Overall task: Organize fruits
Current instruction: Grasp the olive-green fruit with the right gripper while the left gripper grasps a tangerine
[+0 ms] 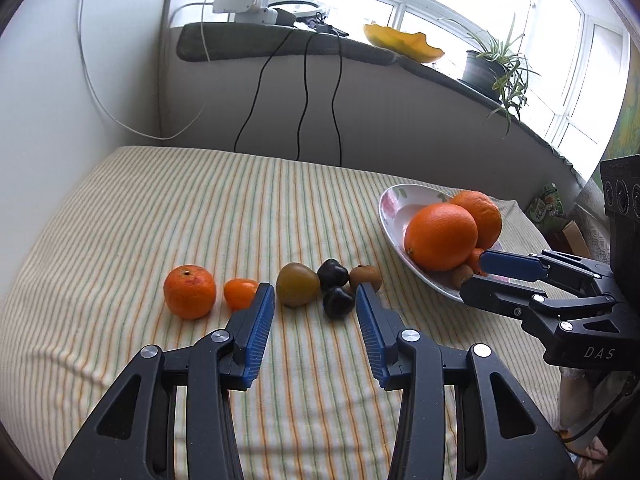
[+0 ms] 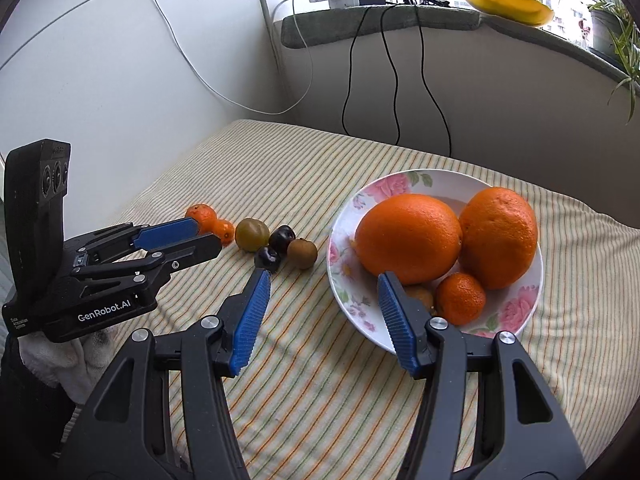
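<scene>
A row of fruit lies on the striped cloth: a mandarin [image 1: 189, 297], a small mandarin [image 1: 239, 293], a green-brown fruit [image 1: 297, 289], two dark plums [image 1: 332, 274] [image 1: 338, 302] and a brown kiwi [image 1: 365, 277]. My left gripper [image 1: 316, 294] is open and empty, just in front of the row; it also shows in the right wrist view [image 2: 208, 236]. A floral bowl [image 2: 520, 304] holds two big oranges [image 2: 408, 238] [image 2: 498, 236], a mandarin [image 2: 460, 298] and a small brown fruit [image 2: 420, 294]. My right gripper [image 2: 324, 280] is open and empty at the bowl's near rim.
A grey windowsill [image 1: 280, 44] behind the table carries a power strip, a ring light, a yellow dish [image 1: 404, 42] and a potted plant [image 1: 492, 68]. Black cables [image 1: 304, 100] hang down the wall. A white wall stands on the left.
</scene>
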Available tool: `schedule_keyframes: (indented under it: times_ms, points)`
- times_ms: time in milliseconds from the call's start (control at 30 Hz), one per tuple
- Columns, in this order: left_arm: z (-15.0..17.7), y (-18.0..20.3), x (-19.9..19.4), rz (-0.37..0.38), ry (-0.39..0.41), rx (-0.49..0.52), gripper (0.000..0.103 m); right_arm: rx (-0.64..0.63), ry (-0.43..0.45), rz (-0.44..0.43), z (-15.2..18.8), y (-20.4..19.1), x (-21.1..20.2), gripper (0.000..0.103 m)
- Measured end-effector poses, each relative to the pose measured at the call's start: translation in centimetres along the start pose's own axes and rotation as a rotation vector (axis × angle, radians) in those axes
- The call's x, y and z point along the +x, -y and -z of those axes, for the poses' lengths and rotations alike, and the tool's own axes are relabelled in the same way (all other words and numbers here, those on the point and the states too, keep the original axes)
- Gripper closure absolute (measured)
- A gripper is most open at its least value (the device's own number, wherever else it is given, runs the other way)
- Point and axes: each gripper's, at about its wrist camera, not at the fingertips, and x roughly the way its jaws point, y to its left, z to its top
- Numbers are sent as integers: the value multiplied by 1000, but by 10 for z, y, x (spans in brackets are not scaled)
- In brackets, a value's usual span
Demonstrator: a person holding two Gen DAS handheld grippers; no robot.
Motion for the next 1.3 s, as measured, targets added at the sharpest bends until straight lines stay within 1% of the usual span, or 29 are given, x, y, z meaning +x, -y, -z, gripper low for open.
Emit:
schedule_keyframes:
  times_ms: [67,200,333,467,533,567,600,733,867,1167,1233,1267,1300]
  points:
    - [2,-12,-1,-20,2,-19,62,-10,-13,-25,-4,-7,8,45]
    - [5,-34,-3,-53,4,-53,62,-44,-33,-69,-11,-23,24,50]
    - [7,-52,-2,-81,2,-83,62,-86,-69,-98,-20,-35,44,50]
    - [6,-64,2,-94,-6,-103,62,-126,-104,-132,-28,-49,65,51]
    - [6,-69,5,-94,-10,-109,62,-158,-116,-126,-31,-55,75,53]
    - [6,-71,6,-93,-13,-113,62,-171,-123,-123,-32,-58,79,57]
    - [5,-73,8,-91,-15,-119,62,-181,-127,-120,-33,-60,83,58]
    - [6,-81,11,-86,-27,-136,62,-218,-136,-97,-38,-68,96,59]
    - [7,-84,15,-73,-38,-142,62,-225,-154,-94,-41,-67,107,60]
    - [4,-79,22,-42,-52,-140,62,-247,-176,-83,-40,-67,117,64]
    - [5,-78,24,-34,-60,-134,62,-265,-176,-70,-40,-71,118,66]
    - [5,-78,24,-33,-63,-130,62,-272,-175,-62,-39,-72,118,70]
    - [5,-78,25,-36,-64,-130,62,-278,-174,-55,-39,-73,119,72]
